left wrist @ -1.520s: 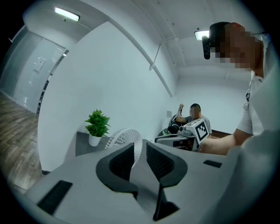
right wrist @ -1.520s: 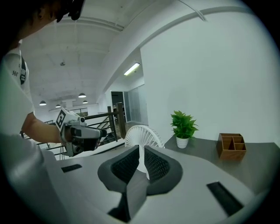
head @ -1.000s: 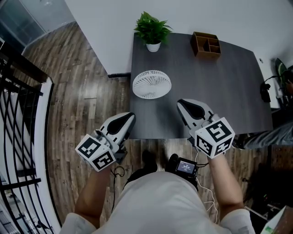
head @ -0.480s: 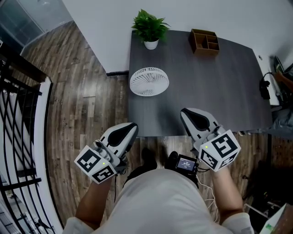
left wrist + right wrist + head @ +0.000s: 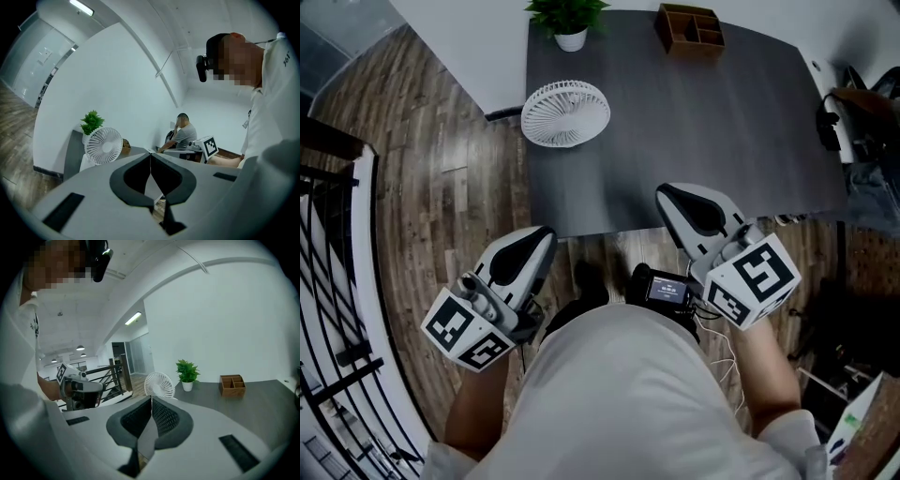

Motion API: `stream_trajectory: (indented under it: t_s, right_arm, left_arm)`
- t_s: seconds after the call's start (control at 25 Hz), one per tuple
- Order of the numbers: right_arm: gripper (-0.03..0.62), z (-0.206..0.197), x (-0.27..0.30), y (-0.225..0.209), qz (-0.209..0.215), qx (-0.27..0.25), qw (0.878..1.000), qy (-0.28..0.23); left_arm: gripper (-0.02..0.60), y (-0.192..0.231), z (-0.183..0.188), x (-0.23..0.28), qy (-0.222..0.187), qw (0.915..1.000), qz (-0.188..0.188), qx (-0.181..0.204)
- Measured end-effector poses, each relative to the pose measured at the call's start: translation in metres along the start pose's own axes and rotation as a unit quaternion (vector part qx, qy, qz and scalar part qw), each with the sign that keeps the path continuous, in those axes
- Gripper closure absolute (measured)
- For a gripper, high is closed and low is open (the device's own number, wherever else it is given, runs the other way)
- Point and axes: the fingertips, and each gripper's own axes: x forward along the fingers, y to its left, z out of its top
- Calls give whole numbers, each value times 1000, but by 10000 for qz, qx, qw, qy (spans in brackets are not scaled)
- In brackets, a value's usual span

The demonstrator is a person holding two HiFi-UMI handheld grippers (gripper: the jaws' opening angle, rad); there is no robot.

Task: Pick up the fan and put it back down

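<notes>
1. Office, open-plan look.
2. Ahead of right gripper (image 5: 667,194): dark desk (image 5: 722,122). At its far edge sit a potted plant (image 5: 567,17) and a wooden organizer (image 5: 690,28).
3. Left of left gripper (image 5: 542,236): plank floor (image 5: 422,187), black railing (image 5: 337,281).
4. Far ahead-left of right gripper: glass partition (image 5: 136,357), with a ceiling strip light (image 5: 133,318) above.
5. Far ahead-right of left gripper: seated person (image 5: 184,133) against a plain white wall (image 5: 131,93).

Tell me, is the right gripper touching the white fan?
Apart. In the head view, bare dark table lies between the fan and the right gripper, which hovers near the table's front edge, shut and empty.
</notes>
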Motion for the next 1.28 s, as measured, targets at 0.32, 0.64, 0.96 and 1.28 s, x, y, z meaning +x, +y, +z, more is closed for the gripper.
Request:
stream_trajectory:
  t_s: [0.32,0.64,0.96,1.28]
  right_arm:
    - [582,-14,-17,1,-97,140,9998,48]
    - [583,-15,-26,8,-51,162,9999,12]
    - [585,-14,-29,7,-113,145,9998,-21]
    - [585,-15,-30,5,-246,219,9995,-7]
  left_arm:
    - [571,-15,-10,7,83,9997,-215,-98]
    - [571,-30,-15,14,201,9989,-415,-98]
    - [571,-36,-22,17,272,9980,-537,-175]
    - [571,-35,-26,16,328,9970,-656,-259]
